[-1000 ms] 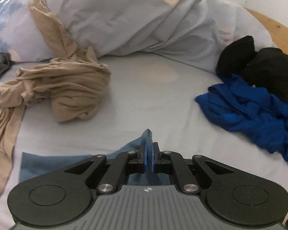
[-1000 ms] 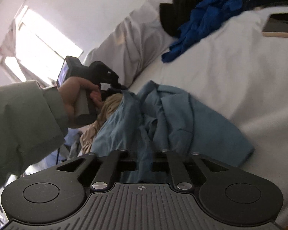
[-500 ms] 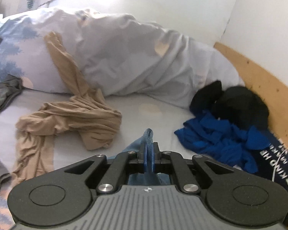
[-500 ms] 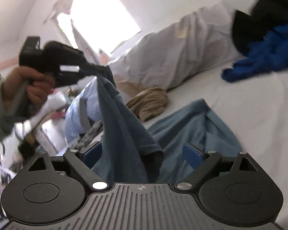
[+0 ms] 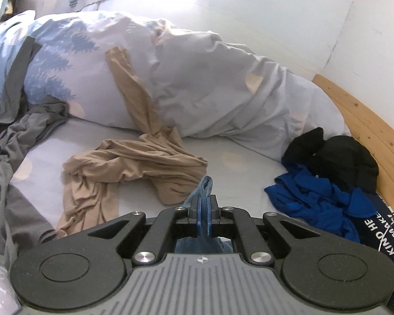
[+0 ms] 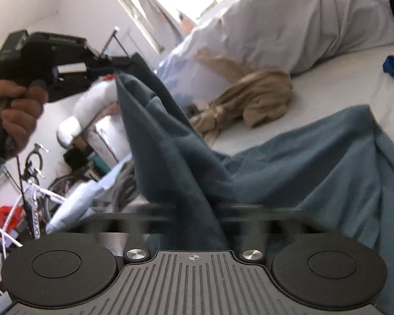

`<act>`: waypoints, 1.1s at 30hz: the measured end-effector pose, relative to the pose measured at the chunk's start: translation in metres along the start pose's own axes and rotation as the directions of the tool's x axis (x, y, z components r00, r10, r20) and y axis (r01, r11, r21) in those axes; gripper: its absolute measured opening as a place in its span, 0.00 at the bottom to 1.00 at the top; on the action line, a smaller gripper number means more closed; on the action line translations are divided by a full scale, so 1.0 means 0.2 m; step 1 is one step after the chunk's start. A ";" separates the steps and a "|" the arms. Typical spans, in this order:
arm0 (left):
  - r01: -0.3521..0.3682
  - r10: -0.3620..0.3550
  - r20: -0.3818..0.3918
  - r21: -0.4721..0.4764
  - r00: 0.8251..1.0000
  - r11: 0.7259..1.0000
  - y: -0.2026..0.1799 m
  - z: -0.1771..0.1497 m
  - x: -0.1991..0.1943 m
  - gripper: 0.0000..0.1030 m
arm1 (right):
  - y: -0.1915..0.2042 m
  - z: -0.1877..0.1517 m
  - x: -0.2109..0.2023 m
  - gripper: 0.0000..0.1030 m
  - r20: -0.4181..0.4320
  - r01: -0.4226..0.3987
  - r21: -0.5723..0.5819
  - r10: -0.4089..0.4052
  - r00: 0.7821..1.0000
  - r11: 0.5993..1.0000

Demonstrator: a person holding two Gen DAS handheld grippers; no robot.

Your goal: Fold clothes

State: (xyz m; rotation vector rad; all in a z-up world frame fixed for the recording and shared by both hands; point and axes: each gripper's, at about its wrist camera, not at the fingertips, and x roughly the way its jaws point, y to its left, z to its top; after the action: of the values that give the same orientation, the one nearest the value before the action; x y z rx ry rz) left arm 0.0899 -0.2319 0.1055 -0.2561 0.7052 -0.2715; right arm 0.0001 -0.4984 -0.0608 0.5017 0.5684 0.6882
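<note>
A teal-blue shirt lies partly on the white bed sheet. One corner is lifted by my left gripper, which a hand holds at the upper left of the right wrist view. In the left wrist view, the left gripper is shut on a fold of that shirt, which pokes out past the pads. A taut ridge of shirt runs from there down into my right gripper. Its fingers are motion-blurred as the jaws are closing on the cloth between them.
A crumpled beige garment lies mid-bed below a bunched duvet. Royal blue, black and navy printed clothes pile by the wooden bed frame. Grey cloth lies left. A bicycle stands beside the bed.
My left gripper has risen with the shirt corner, pulling the cloth off the bed. My right gripper's jaws spread wide around the hanging fold, then came together on it as the hand swung.
</note>
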 end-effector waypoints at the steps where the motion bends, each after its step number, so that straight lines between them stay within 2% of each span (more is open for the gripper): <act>1: 0.000 0.000 -0.002 -0.007 1.000 1.000 0.01 0.00 0.00 0.08 | 0.02 -0.01 -0.03 0.04 0.024 0.017 -0.005 -0.017 1.000 1.000; 3: 0.008 -0.008 -0.008 -0.015 1.000 1.000 0.02 0.00 0.00 0.08 | 0.07 -0.05 -0.11 0.04 0.067 0.042 0.002 -0.042 0.997 0.999; 11: 0.090 -0.091 -0.022 -0.030 0.996 0.995 -0.12 0.00 0.04 0.08 | 0.40 -0.17 -0.48 0.04 0.238 0.015 0.099 -0.038 0.971 0.995; 14: 0.125 -0.125 -0.039 -0.016 0.991 0.992 -0.24 0.00 0.07 0.08 | 0.49 -0.19 -0.63 0.04 0.308 -0.010 0.238 -0.066 0.949 0.971; 17: 0.164 -0.161 -0.080 0.025 0.984 0.986 -0.41 -0.01 0.15 0.08 | 0.53 -0.21 -0.77 0.04 0.342 0.016 0.323 -0.133 0.930 0.946; 21: 0.139 -0.126 -0.166 0.070 0.978 0.988 -0.62 -0.10 0.41 0.08 | 0.37 -0.22 -0.87 0.04 0.305 0.107 0.416 -0.250 0.919 0.903; 22: 0.117 -0.102 -0.186 0.071 0.977 0.991 -0.65 -0.14 0.49 0.08 | 0.31 -0.24 -0.88 0.04 0.293 0.137 0.444 -0.288 0.912 0.886; 24: 0.056 -0.043 -0.238 0.051 0.970 0.997 -0.69 -0.23 0.69 0.08 | 0.15 -0.26 -0.87 0.04 0.230 0.185 0.485 -0.329 0.916 0.855; 29: -0.111 0.116 -0.273 0.033 0.955 0.993 -0.67 -0.38 1.04 0.08 | -0.21 -0.23 -0.81 0.04 0.137 0.216 0.535 -0.336 0.932 0.817; 31: -0.138 0.139 -0.265 0.024 0.954 0.990 -0.64 -0.40 1.09 0.08 | -0.28 -0.18 -0.81 0.04 0.113 0.236 0.511 -0.336 0.935 0.827; 33: -0.135 0.136 -0.261 0.022 0.956 0.991 -0.63 -0.41 1.14 0.08 | -0.35 -0.15 -0.80 0.05 0.063 0.279 0.493 -0.353 0.933 0.824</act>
State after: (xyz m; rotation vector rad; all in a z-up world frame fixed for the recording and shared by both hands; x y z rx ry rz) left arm 0.1813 -0.4358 -0.0519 -0.1682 0.9807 -0.1764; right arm -0.0890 -0.6504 -0.0742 0.8912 0.6612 0.1765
